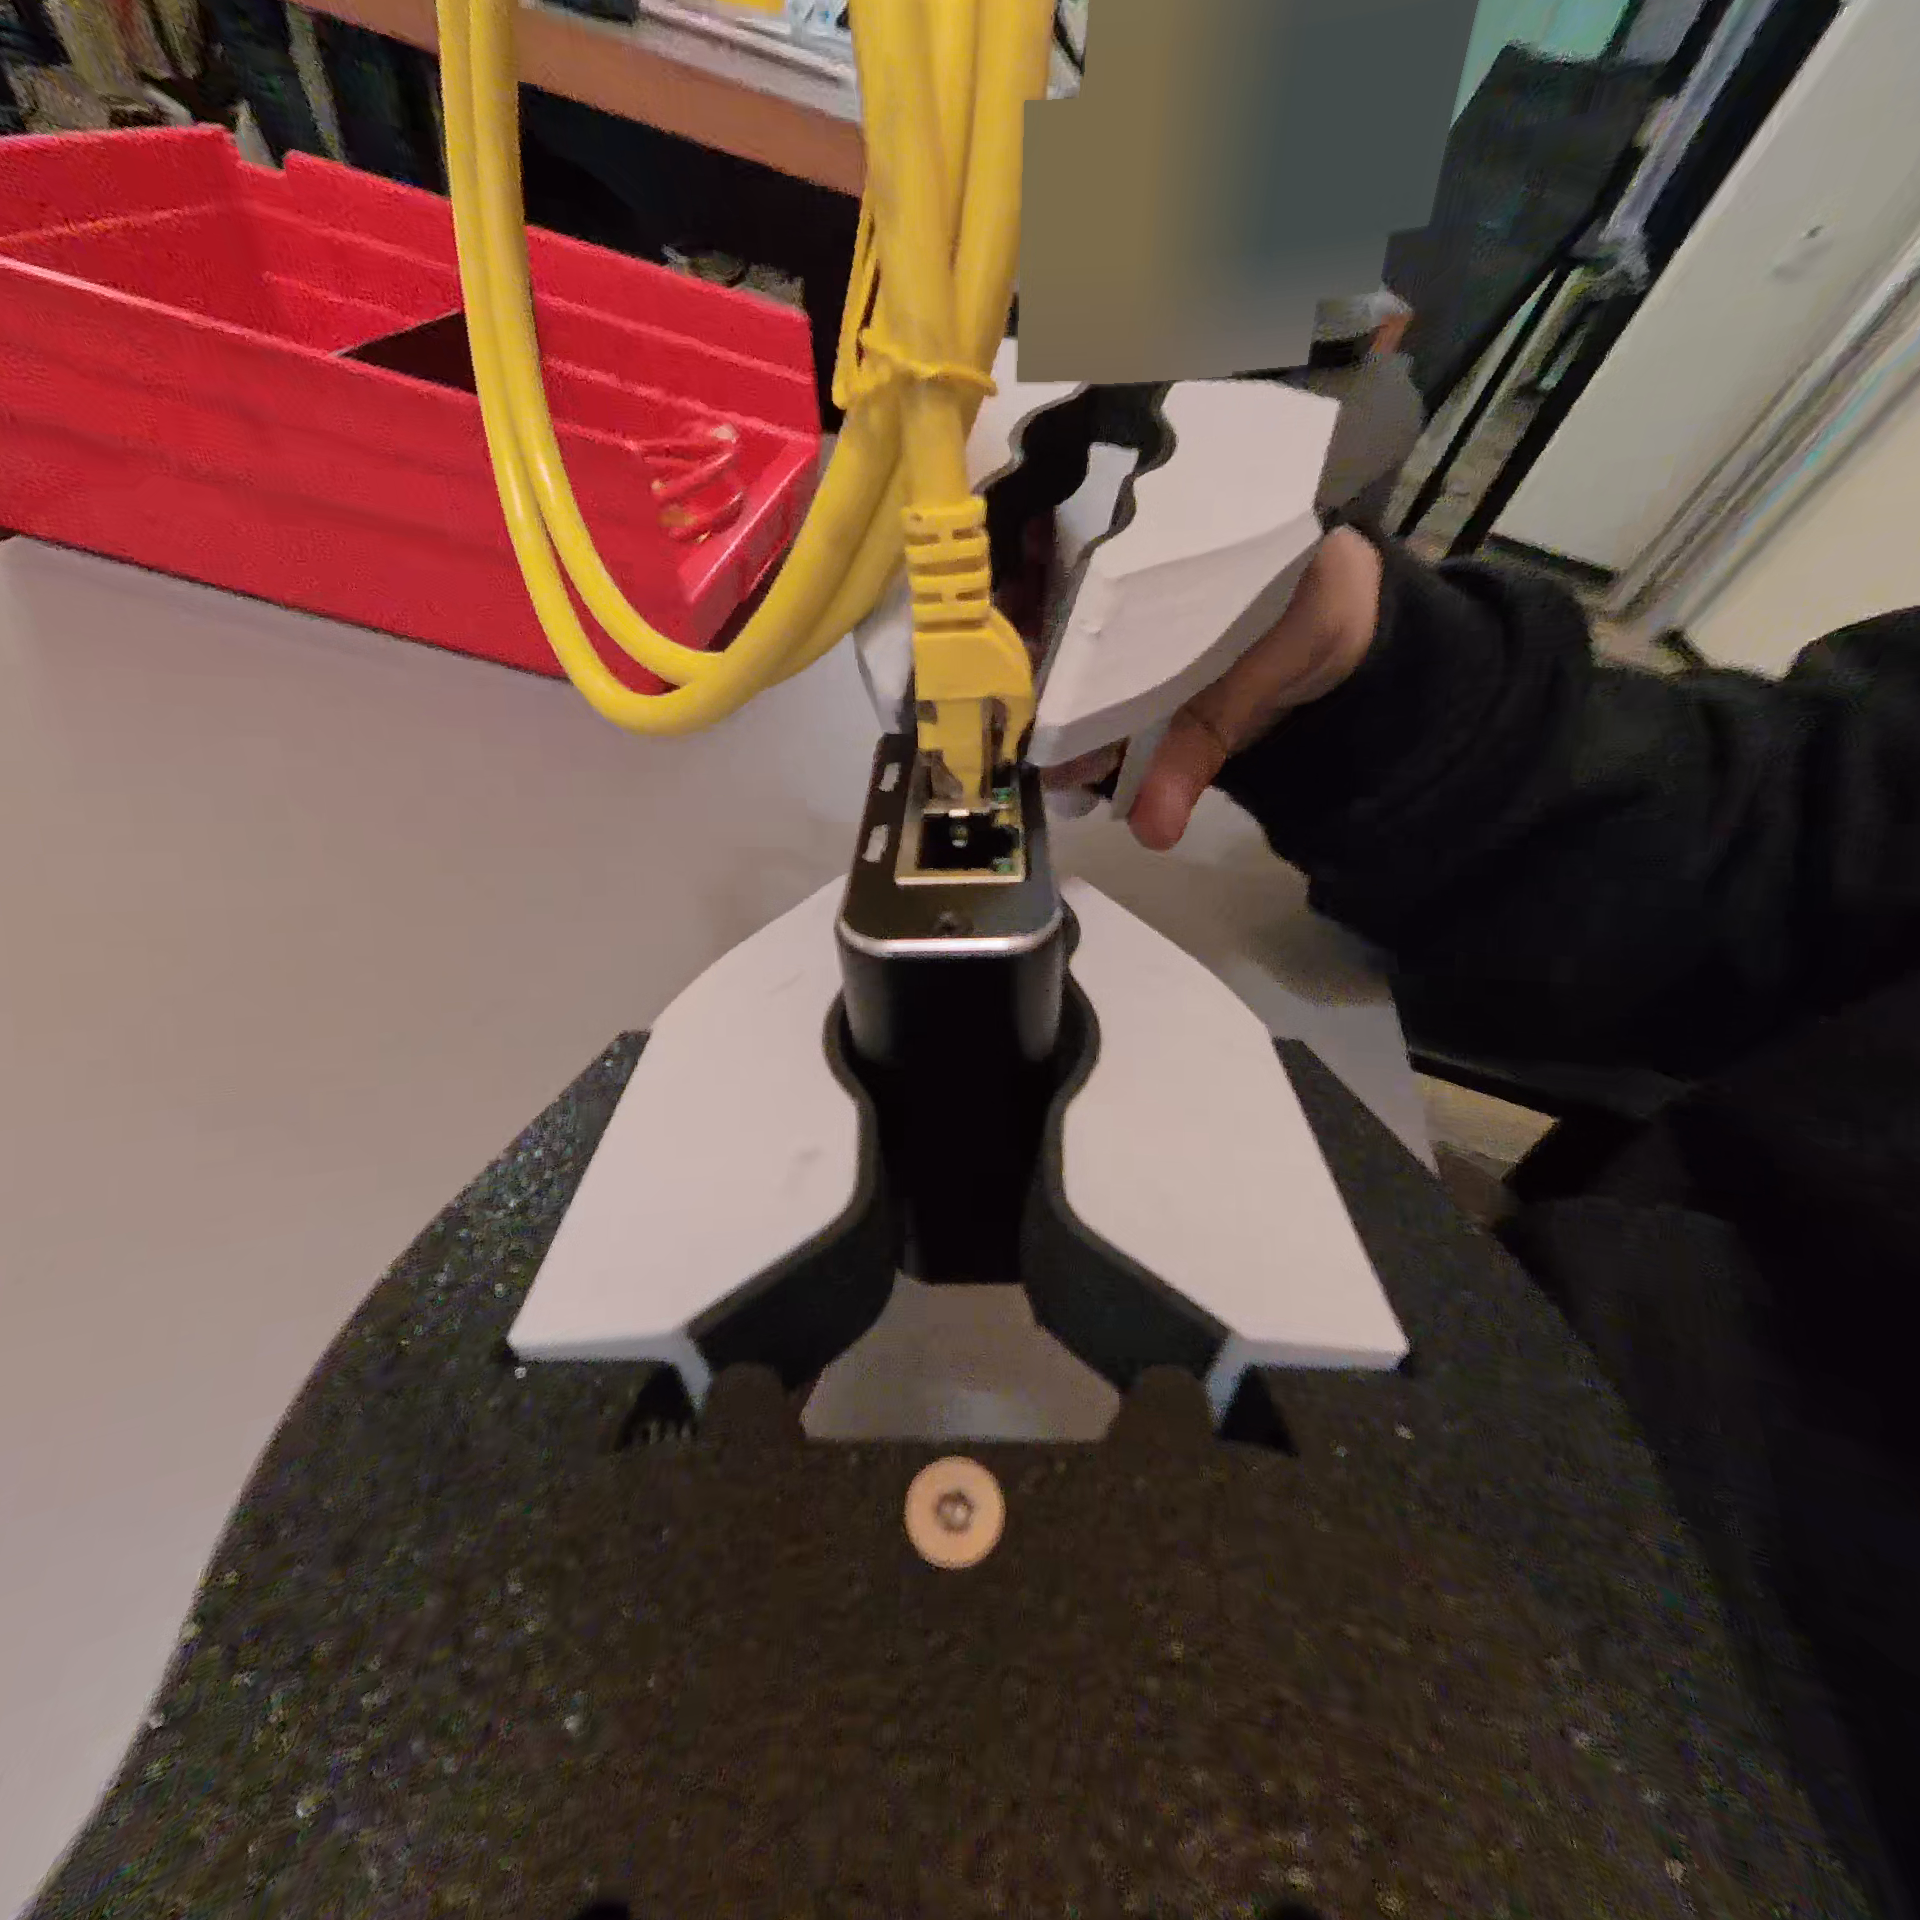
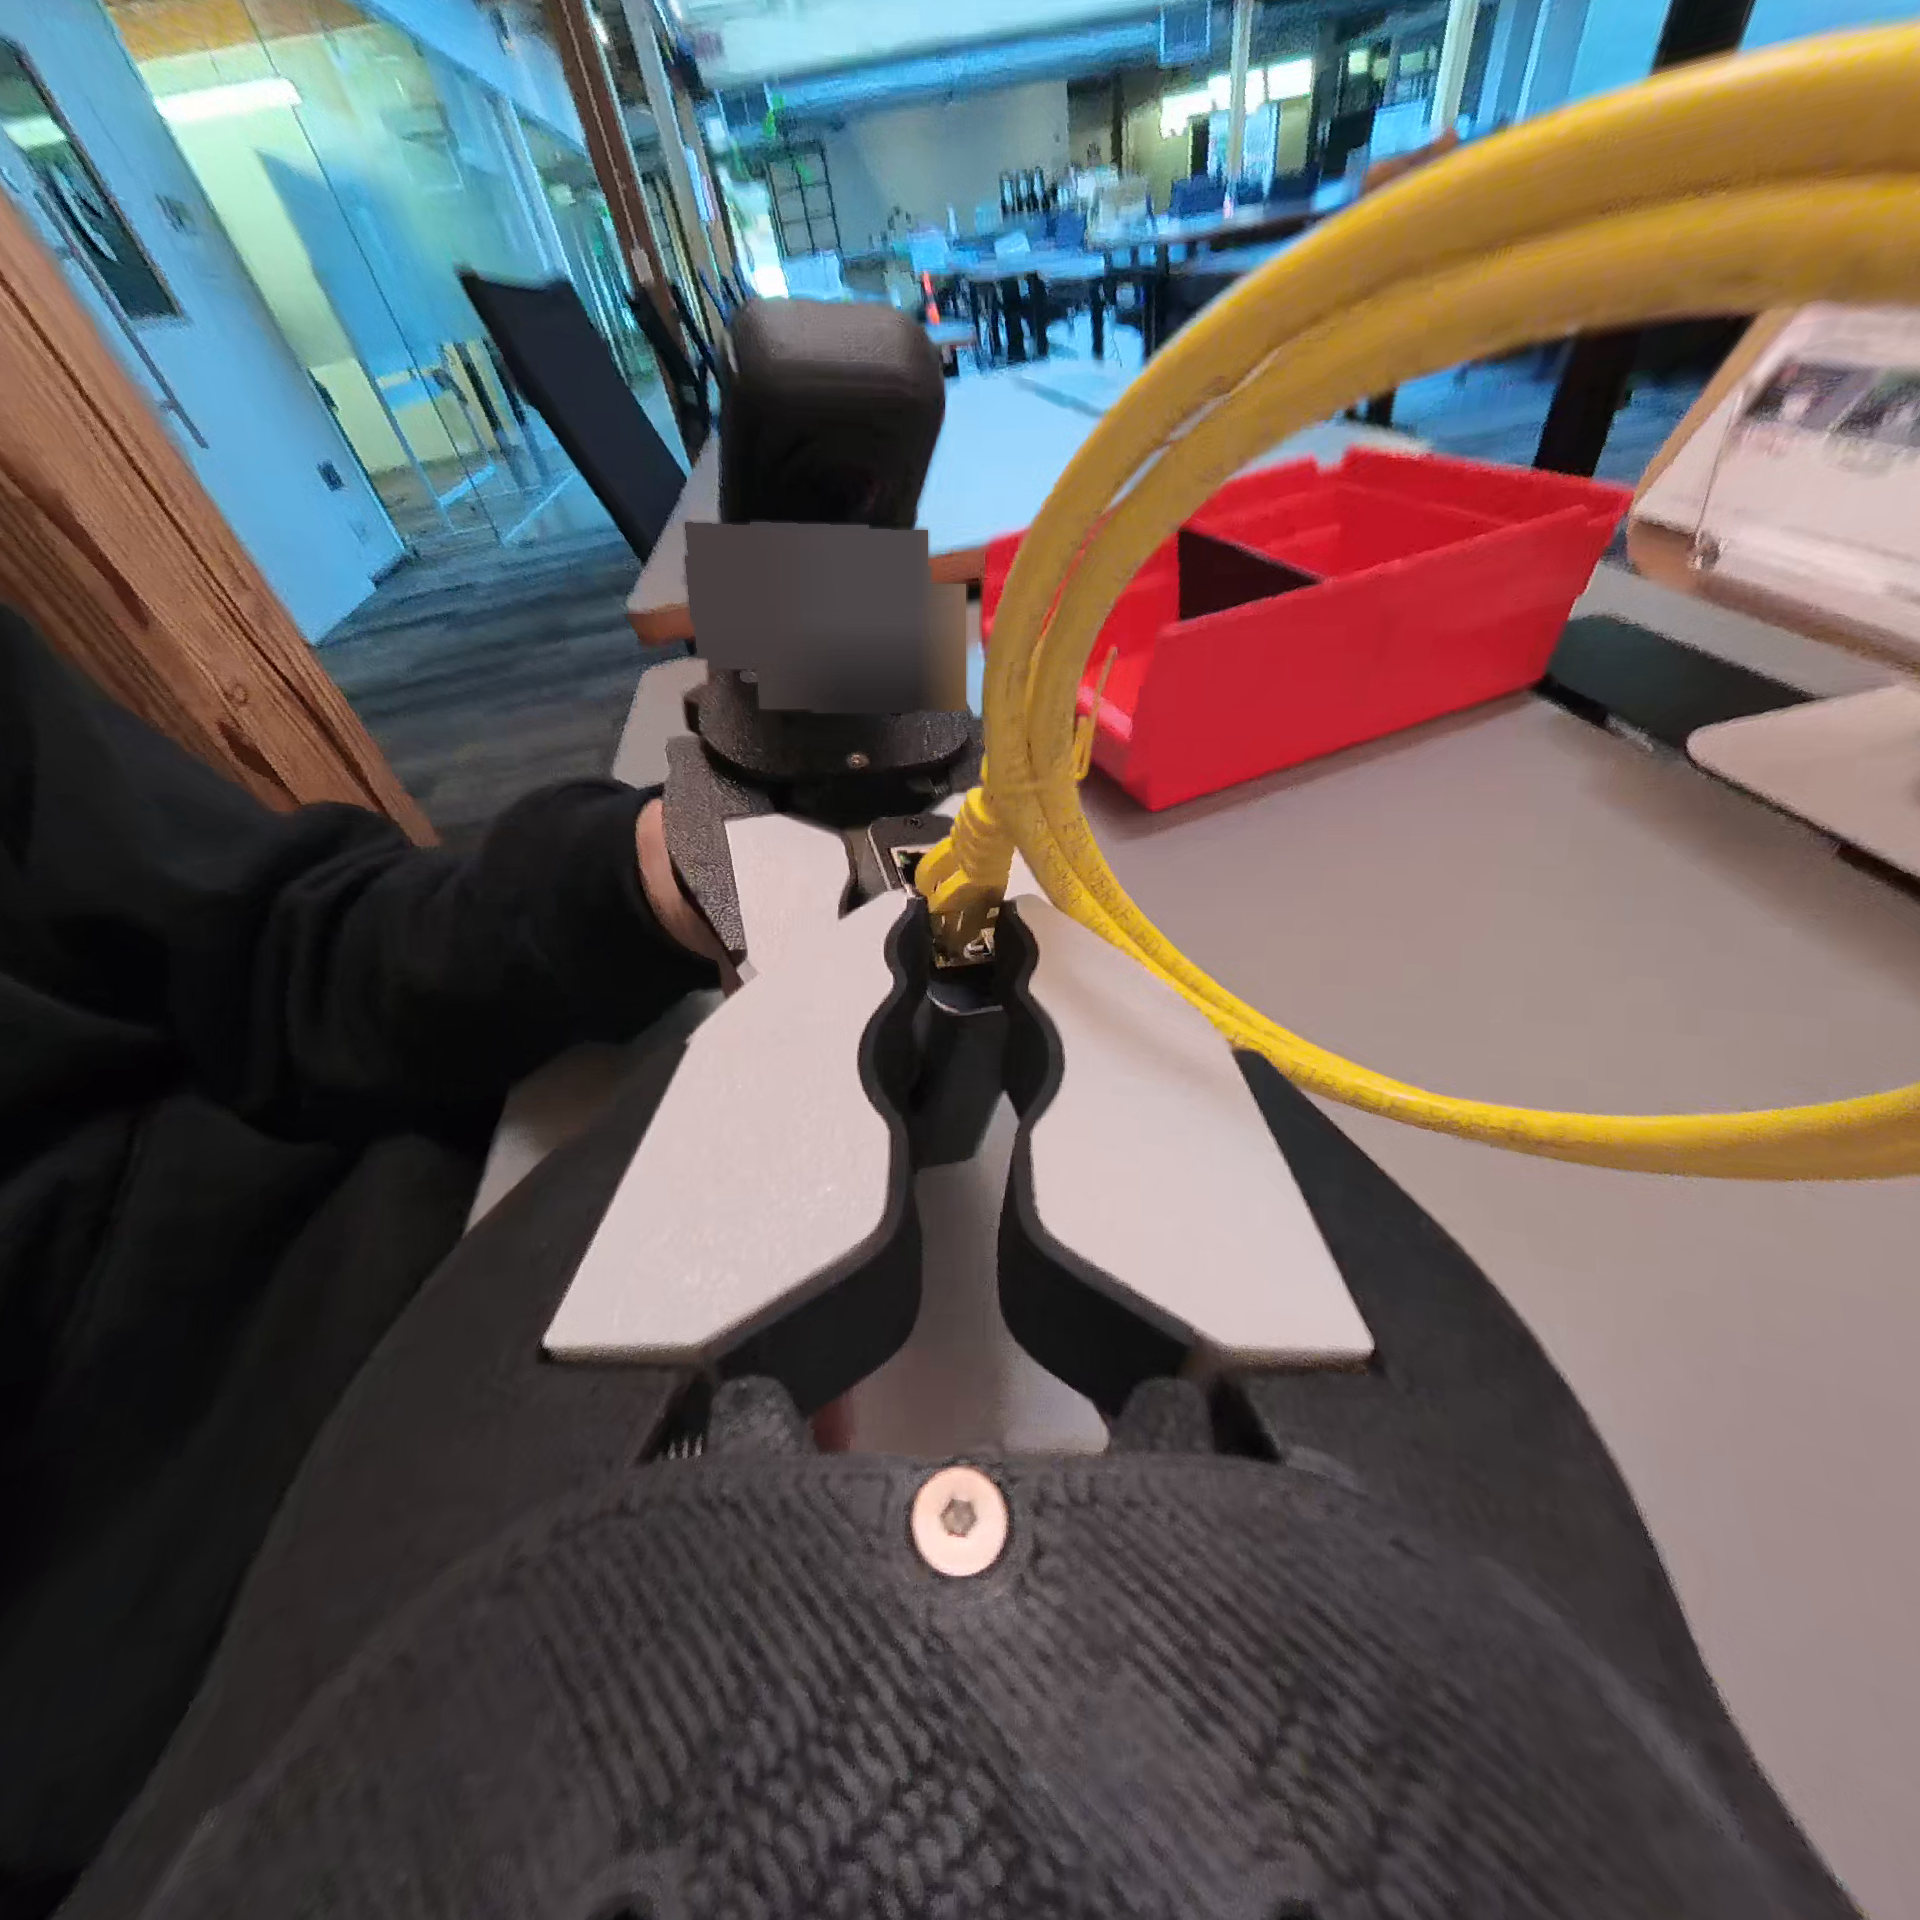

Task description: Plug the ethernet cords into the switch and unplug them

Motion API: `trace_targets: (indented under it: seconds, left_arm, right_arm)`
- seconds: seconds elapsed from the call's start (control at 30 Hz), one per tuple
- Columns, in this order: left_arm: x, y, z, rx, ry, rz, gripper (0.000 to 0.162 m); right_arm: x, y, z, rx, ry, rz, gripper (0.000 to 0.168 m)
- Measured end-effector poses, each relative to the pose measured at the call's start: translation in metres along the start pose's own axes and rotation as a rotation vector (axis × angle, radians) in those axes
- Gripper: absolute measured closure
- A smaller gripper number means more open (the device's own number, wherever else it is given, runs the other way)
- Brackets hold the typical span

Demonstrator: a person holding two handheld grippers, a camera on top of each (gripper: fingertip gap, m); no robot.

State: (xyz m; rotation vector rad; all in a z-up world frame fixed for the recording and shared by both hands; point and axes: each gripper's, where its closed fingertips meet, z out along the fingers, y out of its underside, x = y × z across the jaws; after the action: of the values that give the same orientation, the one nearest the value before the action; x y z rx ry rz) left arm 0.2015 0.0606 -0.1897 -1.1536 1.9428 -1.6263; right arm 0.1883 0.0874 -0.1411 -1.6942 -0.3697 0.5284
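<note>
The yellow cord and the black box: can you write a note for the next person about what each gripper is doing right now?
Left gripper: shut on the small black metal switch, holding it upright off the grey table.
Right gripper: shut on the yellow ethernet cord's plug, at the switch's far port.
The near port is empty. The rest of the cord hangs in a tied loop.
A red plastic bin sits behind.
Done: plug is at the port; I cannot tell if it is fully seated.
Left: finish plugging in, then unplug.
</note>
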Motion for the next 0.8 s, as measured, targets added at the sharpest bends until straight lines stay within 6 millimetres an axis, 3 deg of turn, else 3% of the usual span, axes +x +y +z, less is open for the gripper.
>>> trace_targets:
  seconds: [0.2, 0.43, 0.57, 0.7, 0.8]
  left_arm:
    - [0.005, -0.04, -0.014, 0.113, 0.014, 0.006, 0.134]
    - [-0.003, -0.065, -0.036, 0.296, 0.052, -0.048, 0.135]
    - [0.0, -0.062, -0.028, 0.286, 0.052, -0.013, 0.135]
    - [0.014, -0.049, -0.01, 0.169, 0.059, 0.076, 0.135]
    - [0.017, -0.039, -0.001, 0.106, 0.04, 0.098, 0.135]
  right_arm:
    - [-0.006, -0.039, -0.001, 0.187, -0.034, -0.015, 0.152]
    - [0.002, -0.046, -0.009, 0.219, 0.046, -0.037, 0.121]
    - [0.003, -0.057, -0.01, 0.304, 0.053, 0.042, 0.113]
    - [-0.002, -0.048, -0.003, 0.285, 0.0, 0.051, 0.118]
    - [-0.005, -0.051, -0.007, 0.304, -0.013, 0.037, 0.139]
